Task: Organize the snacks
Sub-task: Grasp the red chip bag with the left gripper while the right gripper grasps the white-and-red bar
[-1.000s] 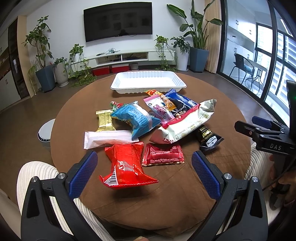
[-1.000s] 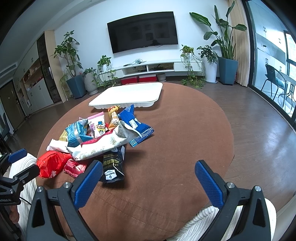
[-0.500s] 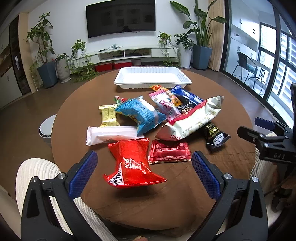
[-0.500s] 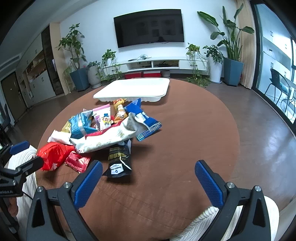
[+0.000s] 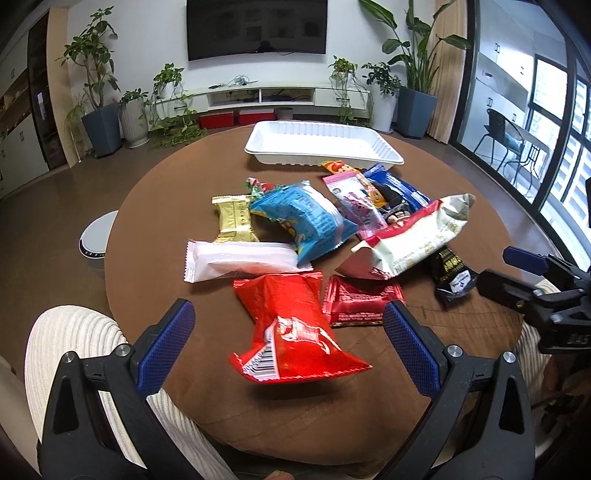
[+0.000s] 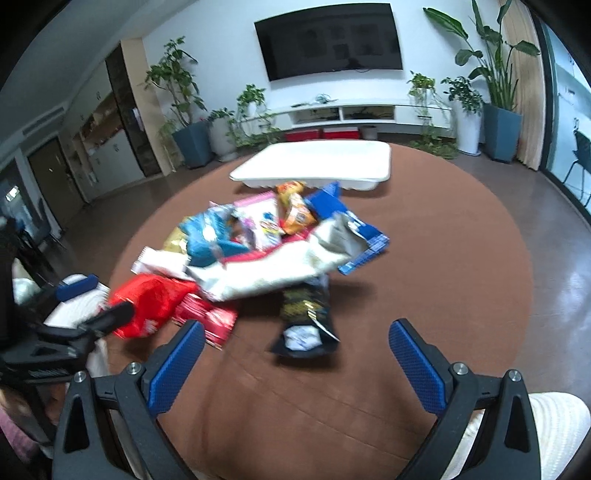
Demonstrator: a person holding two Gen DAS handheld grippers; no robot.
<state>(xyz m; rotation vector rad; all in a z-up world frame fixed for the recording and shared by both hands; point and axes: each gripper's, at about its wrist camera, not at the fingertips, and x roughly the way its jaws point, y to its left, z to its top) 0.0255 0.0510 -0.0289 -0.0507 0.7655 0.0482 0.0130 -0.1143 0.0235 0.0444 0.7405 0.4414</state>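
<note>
l gripper (image 5: pixel 288 347) has its jaws wide apart w/ nothing between them, hovering over the near edge of the round brown table (image 5: pixel 480 206), just above the red bag (image 5: pixel 291 328). going l to r in the pile: gold bar (image 5: pixel 234 221), white wrapper (image 5: pixel 240 260), blue bag (image 5: pixel 306 218), big white-red bag (image 5: pixel 410 236), black packet (image 5: pixel 452 277). white tray (image 5: pixel 321 144) sits at the far side, nothing visible in it. r gripper (image 6: pixel 295 365) also spread wide, holding nothing, near the black packet (image 6: pixel 304 317).

White wall with dark TV (image 5: pixel 257 27), low white media shelf (image 5: pixel 273 96) below, red boxes (image 5: pixel 236 119) under it. Potted plants (image 5: pixel 99 85) both sides. Glossy brown floor (image 6: pixel 546 236). Big windows (image 5: pixel 554 122) right, daylight. Round brown table (image 6: pixel 424 258).
</note>
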